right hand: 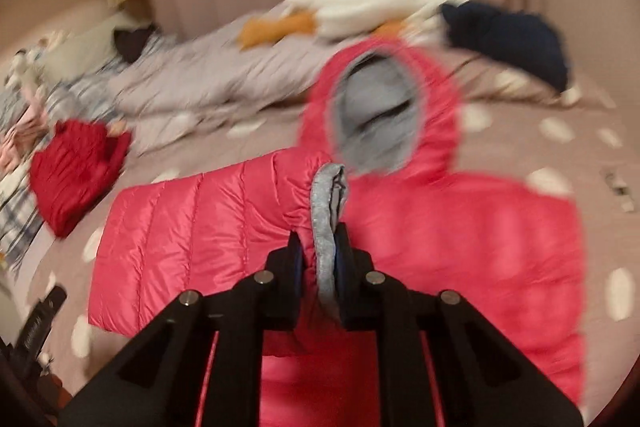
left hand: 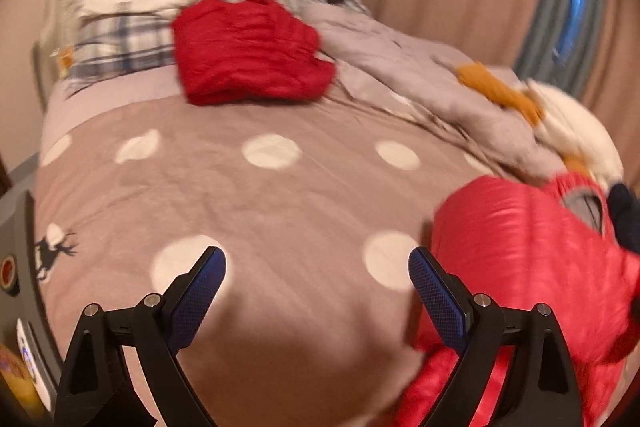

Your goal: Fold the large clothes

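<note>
Right gripper (right hand: pixel 318 251): my jaws pinch the pink jacket (right hand: pixel 460 227) by its grey-lined edge, to fold it.
Left gripper (left hand: pixel 316 267): my jaws gape over the bed (left hand: pixel 280 207), free to help.

Left gripper (left hand: pixel 317 267) black frame, blue textured fingers (left hand: pixel 438 297), silver screws, right gripper (right hand: pixel 318 259) seemingly alike

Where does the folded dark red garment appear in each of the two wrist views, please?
Left wrist view: the folded dark red garment lies upper centre, far up the bed, beyond the open left tool.
Right wrist view: it lies at the left edge, left of the pink hooded jacket.
Shared landmark: the white and orange plush toy on the grey quilt.
</note>
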Tool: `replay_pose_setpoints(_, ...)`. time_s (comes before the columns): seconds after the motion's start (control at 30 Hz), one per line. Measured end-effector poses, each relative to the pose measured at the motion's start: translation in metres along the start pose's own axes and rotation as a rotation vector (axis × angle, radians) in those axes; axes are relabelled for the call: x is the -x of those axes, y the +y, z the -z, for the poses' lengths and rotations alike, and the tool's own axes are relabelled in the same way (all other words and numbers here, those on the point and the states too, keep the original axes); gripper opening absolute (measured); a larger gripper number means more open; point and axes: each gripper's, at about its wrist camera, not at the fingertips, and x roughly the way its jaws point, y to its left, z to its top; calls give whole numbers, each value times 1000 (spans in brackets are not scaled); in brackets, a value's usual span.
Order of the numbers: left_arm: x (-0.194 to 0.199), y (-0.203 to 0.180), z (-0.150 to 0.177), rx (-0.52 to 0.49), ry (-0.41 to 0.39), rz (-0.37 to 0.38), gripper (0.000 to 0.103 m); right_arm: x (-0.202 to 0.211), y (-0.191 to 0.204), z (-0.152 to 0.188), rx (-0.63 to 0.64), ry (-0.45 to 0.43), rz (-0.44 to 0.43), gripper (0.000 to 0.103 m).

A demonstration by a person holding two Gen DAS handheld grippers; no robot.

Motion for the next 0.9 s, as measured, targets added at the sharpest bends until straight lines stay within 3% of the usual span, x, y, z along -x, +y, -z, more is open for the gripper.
replay_pose_setpoints(0.07, -3, -13, 8, -50, 35, 54, 92, 5, -33, -5, -28, -4, 77, 15)
replay_pose_setpoints(0.13, -2, -25, 16, -89, 39, 61, 92, 7, -68, -7, -87, 17, 108, 15)
replay_pose_setpoints(0.27, -8, -46, 27, -142, 73, 101, 92, -1, -123, 7, -184, 108, 52, 21)
replay_pose_setpoints(0.33, -12, -50, 27, -126, 100, 124, 92, -5, -138, 20, -203, 144, 63, 33)
replay_pose_setpoints(0.4, -11, -51, 25, -107, 93, 127, 92, -7, -152, 33, -216, 162, 127, 70)
replay_pose_setpoints(0.47, -8, -54, 22, -121, 60, 132, 92, -9, -165, 39, -238, 166, 173, 75)
replay_pose_setpoints(0.53, -6, -58, 19, -155, 28, 118, 92, -7, -177, 42, -285, 167, 120, 75)
replay_pose_setpoints(0.63, -7, -66, 17, -216, -6, 105, 92, -3, -172, 39, -290, 157, 33, 77)
replay_pose_setpoints(0.77, -18, -87, 21, -287, -3, 141, 92, 0, -143, 32, -141, 86, 38, 85)
replay_pose_setpoints(0.83, -32, -105, 32, -362, 38, 175, 92, -6, -131, 34, -79, 71, 27, 85)
replay_pose_setpoints(0.9, -45, -121, 46, -425, 93, 203, 83, -18, -123, 39, -34, 78, 0, 82)
